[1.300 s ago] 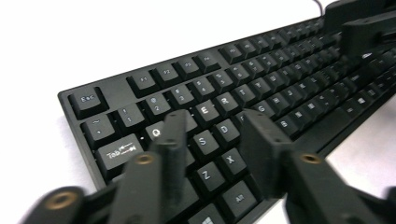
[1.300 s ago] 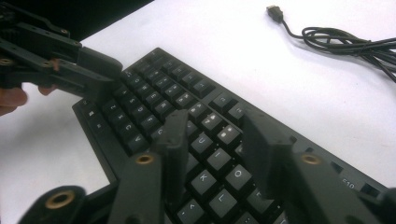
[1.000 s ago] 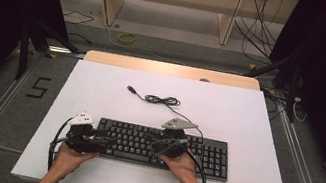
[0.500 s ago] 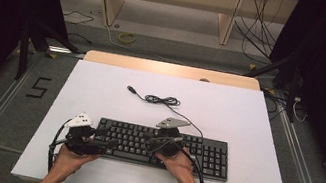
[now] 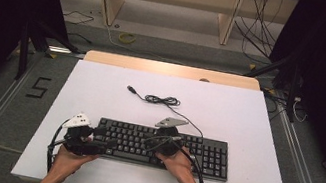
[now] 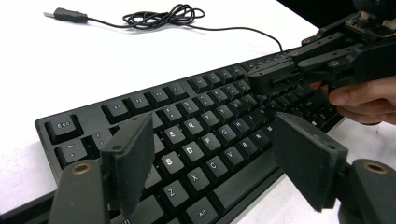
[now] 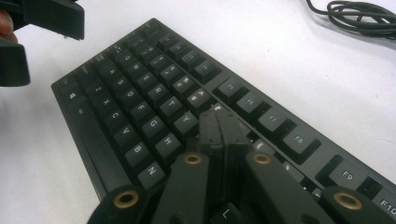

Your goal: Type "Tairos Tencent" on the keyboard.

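The keyboard lies near the worktop's front edge, and typing looks to be the step in hand. The right tool, jaws together, rests its tip on the middle keys; the left tool, whose jaws have just been opening and hold nothing, hovers over the left keys. Next, the right tip likely needs lifting and aiming squarely at one key.

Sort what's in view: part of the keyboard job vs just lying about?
In the job:
- keyboard
- left hand-held gripper, jaws just opened, nothing between them
- right hand-held gripper, jaws shut, tips over the keys

Lying about:
- coiled USB cable on the table
- yellow ring and loose wires on the floor
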### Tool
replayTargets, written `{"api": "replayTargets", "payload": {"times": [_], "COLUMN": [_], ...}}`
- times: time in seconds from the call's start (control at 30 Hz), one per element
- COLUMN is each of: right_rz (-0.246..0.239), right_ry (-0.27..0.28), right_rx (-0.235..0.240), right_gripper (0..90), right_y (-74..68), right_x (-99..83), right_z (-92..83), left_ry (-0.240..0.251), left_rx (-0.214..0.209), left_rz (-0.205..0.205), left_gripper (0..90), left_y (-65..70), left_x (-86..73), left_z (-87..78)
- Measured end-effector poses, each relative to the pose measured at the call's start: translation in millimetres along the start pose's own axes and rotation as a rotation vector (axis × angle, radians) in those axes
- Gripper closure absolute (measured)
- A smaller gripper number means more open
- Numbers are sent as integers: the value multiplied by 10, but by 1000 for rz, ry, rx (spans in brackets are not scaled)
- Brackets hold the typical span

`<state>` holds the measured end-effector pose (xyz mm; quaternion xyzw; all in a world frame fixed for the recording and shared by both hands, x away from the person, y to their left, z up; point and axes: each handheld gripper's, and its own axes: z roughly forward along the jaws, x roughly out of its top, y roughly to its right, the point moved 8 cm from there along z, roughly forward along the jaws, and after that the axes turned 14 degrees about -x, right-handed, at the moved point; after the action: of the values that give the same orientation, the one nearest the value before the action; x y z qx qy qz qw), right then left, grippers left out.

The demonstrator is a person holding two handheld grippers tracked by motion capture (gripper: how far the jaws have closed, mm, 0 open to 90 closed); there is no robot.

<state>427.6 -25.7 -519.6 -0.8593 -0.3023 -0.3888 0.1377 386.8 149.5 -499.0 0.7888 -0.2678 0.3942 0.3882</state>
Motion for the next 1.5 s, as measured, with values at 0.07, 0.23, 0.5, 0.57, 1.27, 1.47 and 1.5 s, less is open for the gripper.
{"api": "replayTargets", "payload": {"times": [0.07,0.23,0.5,0.57,1.27,1.47,1.5], "right_rz": [-2,-4,-10,-11,-27,23,25], "right_ry": [-3,-13,-34,-36,-55,-23,-16], "right_rx": [-2,-7,-23,-26,-48,-29,-26], "right_gripper": [900,900,900,900,900,900,899], "right_y": [3,2,18,21,20,48,50], "right_x": [-4,-17,-45,-49,-102,-51,-44], "right_z": [5,16,43,47,100,4,-12], "left_ry": [1,7,7,8,8,11,11], "left_rx": [-1,3,6,6,12,14,16], "left_rz": [-2,-5,-5,-7,-1,-6,-5], "left_gripper": [292,291,288,287,288,289,289], "left_y": [-1,-7,-20,-19,-37,-54,-54], "left_x": [0,0,-2,-2,-1,1,2], "left_z": [-2,-3,-12,-10,-19,-19,-20]}}
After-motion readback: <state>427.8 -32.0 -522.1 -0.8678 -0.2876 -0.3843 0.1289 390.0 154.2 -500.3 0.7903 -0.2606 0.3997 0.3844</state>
